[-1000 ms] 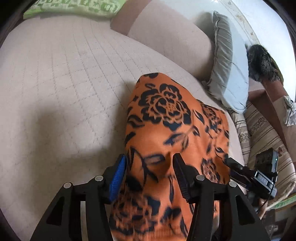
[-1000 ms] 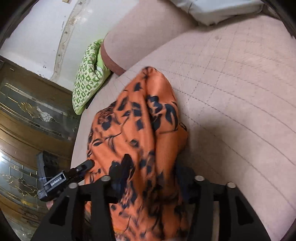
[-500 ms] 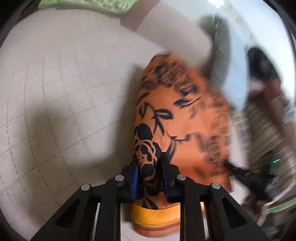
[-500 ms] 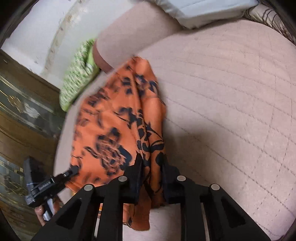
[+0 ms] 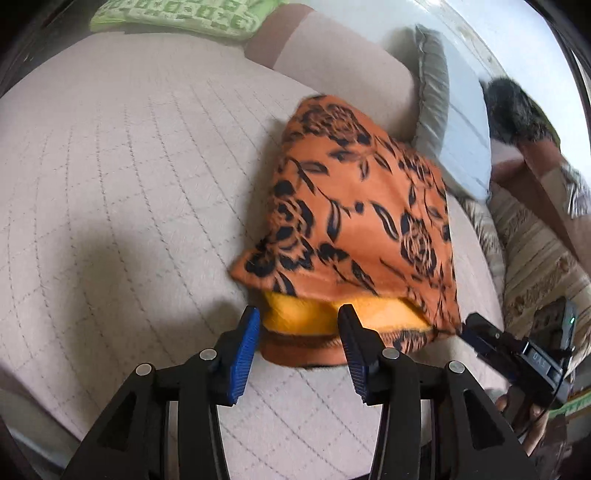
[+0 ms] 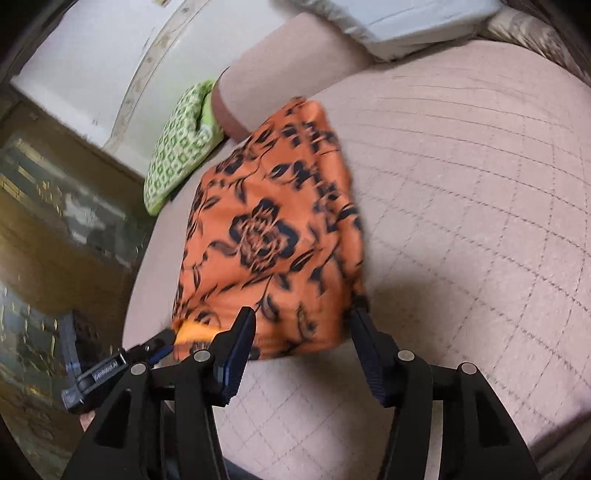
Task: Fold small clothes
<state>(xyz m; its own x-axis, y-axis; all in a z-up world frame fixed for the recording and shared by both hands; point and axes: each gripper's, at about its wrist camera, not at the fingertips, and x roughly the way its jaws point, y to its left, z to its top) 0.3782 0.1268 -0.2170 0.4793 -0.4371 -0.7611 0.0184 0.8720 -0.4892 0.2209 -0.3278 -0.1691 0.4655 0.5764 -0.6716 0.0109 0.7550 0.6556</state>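
An orange garment with a black flower print (image 5: 354,221) lies folded on the quilted beige bed cover (image 5: 129,184); its yellow-orange inside shows at the near edge. My left gripper (image 5: 297,332) is open just in front of that near edge, holding nothing. In the right wrist view the same garment (image 6: 269,236) lies flat and my right gripper (image 6: 301,332) is open at its near edge, empty. Each gripper shows in the other's view, the right one (image 5: 517,354) and the left one (image 6: 114,365).
A green patterned pillow (image 5: 177,16) and a beige bolster (image 5: 332,55) lie at the bed's head. A grey-white pillow (image 5: 454,122) and striped bedding (image 5: 535,251) lie to the right. A wooden cabinet with glass (image 6: 55,221) stands beside the bed.
Both grippers were shut on the garment's near edge half a second ago; now both have opened and let it go. The garment lies folded over on the bed.
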